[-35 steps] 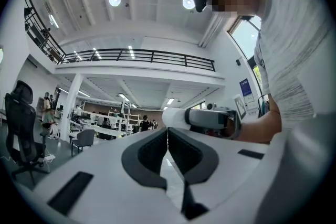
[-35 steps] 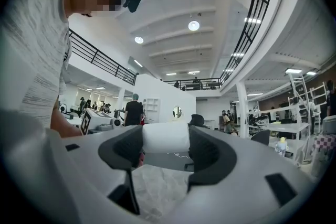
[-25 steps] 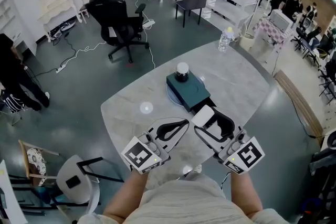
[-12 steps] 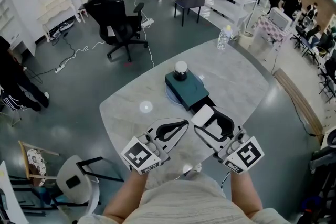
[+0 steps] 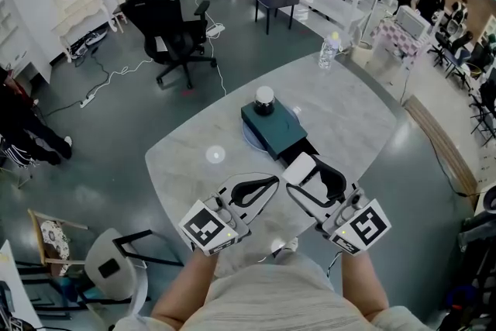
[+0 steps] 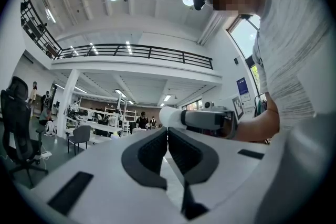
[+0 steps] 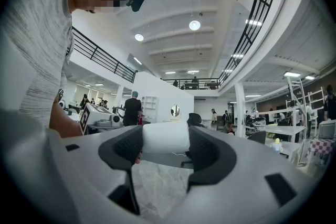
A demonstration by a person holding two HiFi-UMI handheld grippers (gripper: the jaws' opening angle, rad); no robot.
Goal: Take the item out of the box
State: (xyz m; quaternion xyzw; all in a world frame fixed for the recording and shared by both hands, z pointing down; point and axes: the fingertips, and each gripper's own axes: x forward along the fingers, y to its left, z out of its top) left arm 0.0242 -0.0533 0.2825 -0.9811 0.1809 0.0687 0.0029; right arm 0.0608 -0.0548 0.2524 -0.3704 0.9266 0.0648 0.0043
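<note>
Grips the white item (image 5: 301, 169) in clenched right tongs (image 5: 311, 179), just outside the teal box (image 5: 273, 129), near the front edge of the counter (image 5: 186, 167). Keeps left tongs (image 5: 270, 183) squeezed together, empty. Unchanged since a second ago; extraction seemingly done.

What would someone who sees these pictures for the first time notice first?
First, the white block clamped in the right gripper, over the near part of the marble table. Just beyond it lies a dark teal box with a white ball at its far end. The left gripper, beside the right one, is shut and empty.
</note>
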